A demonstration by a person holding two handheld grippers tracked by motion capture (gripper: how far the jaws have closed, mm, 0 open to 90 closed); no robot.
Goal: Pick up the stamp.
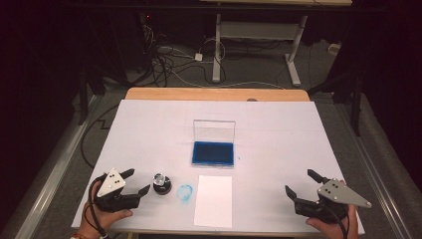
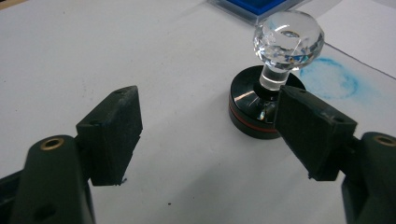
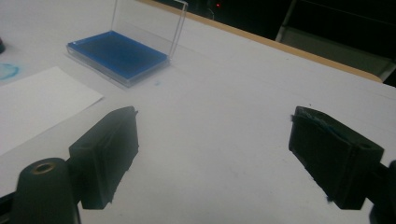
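Beside the blue open-lidded ink pad [image 1: 212,153], toward the left gripper [image 1: 139,182], stands the black round stamp with clear crystal knob [image 1: 161,184], fingers wide, ready to grab; right gripper [image 1: 301,184] wide, empty, parked clear.

Overall light: dim room, only the white table sheet [image 1: 278,129] is lit, surroundings nearly black.
Glare: bright sparkle on the stamp's clear knob [image 2: 288,33], just beyond one jaw.
Shadows: faint, soft under the jaws.
Focus: jaws slightly soft up close; high view grainy.
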